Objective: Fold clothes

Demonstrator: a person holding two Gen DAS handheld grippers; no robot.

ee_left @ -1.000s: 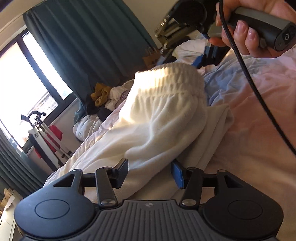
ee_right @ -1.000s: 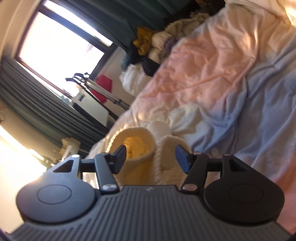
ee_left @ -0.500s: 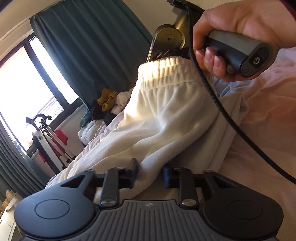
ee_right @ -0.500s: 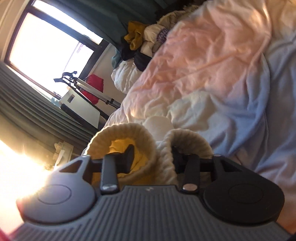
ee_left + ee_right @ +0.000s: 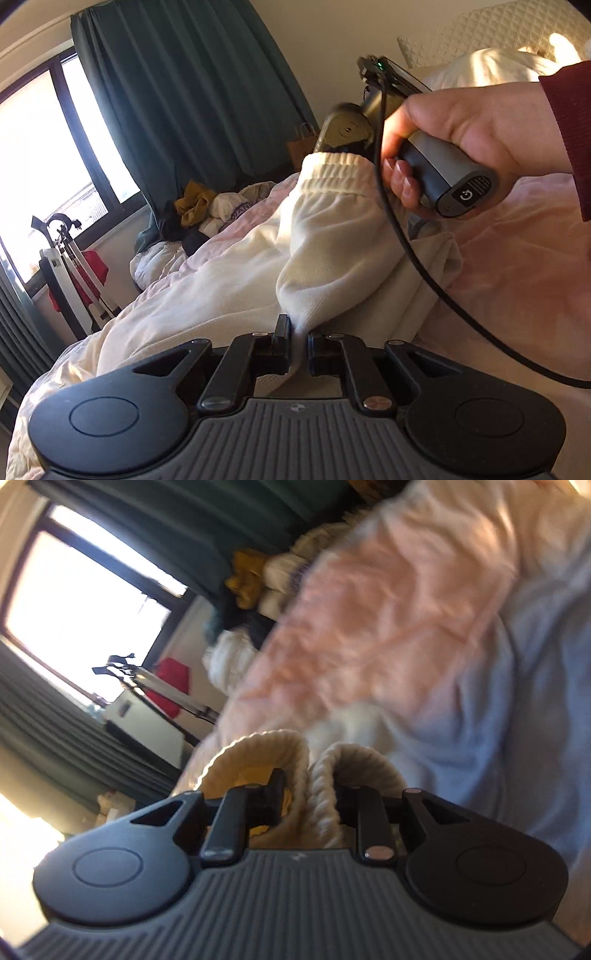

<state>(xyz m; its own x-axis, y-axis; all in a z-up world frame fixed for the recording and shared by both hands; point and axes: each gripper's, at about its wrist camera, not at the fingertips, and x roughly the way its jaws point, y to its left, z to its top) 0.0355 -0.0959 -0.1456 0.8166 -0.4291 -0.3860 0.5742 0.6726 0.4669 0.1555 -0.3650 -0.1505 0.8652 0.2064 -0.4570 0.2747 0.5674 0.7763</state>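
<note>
One cream sweatpants (image 5: 332, 254), two grippers clamped, left gripper (image 5: 297, 343), right gripper (image 5: 308, 794)

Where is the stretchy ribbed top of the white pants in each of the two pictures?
Left wrist view: the ribbed waistband is upper middle, lifted by the right hand-held gripper, beside the hand.
Right wrist view: the same ribbed waistband is low in the middle, bunched between the fingers.
Shared landmark: the yellow garment in the clothes pile under the green curtain.
</note>
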